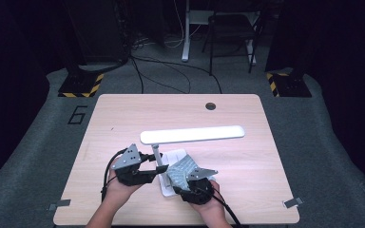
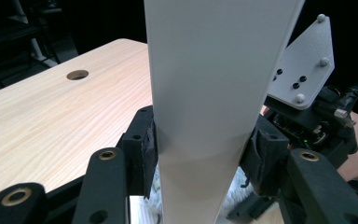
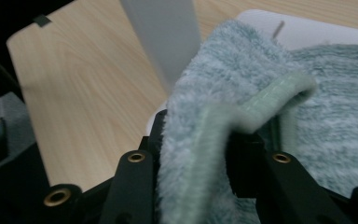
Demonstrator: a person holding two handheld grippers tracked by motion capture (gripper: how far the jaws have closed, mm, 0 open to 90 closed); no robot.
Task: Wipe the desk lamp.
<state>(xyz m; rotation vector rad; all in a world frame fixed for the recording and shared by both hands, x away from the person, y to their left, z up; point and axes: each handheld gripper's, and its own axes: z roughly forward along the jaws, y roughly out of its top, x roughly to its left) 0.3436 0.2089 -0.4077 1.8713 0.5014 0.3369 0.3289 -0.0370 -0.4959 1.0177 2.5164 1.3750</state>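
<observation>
Left hand-held gripper (image 1: 160, 167) is clamped on the lamp post (image 2: 205, 116), pads tight against both flat sides, low down near the base. The desk lamp (image 1: 192, 134) stands near the desk's (image 1: 123, 114) front edge, a bit left of middle, head bar running left to right above. The post is stiff, smooth plastic or metal, likely slippery on the flats, so I'd keep the grip low and square; my guess is the long head makes it top-heavy and easy to tip if pushed high up.

Right hand-held gripper (image 1: 184, 183) has the grey-green cloth (image 3: 242, 116) between its jaws at the hemmed edge, jaws set narrow with the fold bunched between them; whether the pads are biting I cannot tell. The cloth lies draped over the lamp base (image 1: 171, 156), just right of the post. It's soft, light terry that won't slip, but it folds and drags. Best held at the stitched hem.
</observation>
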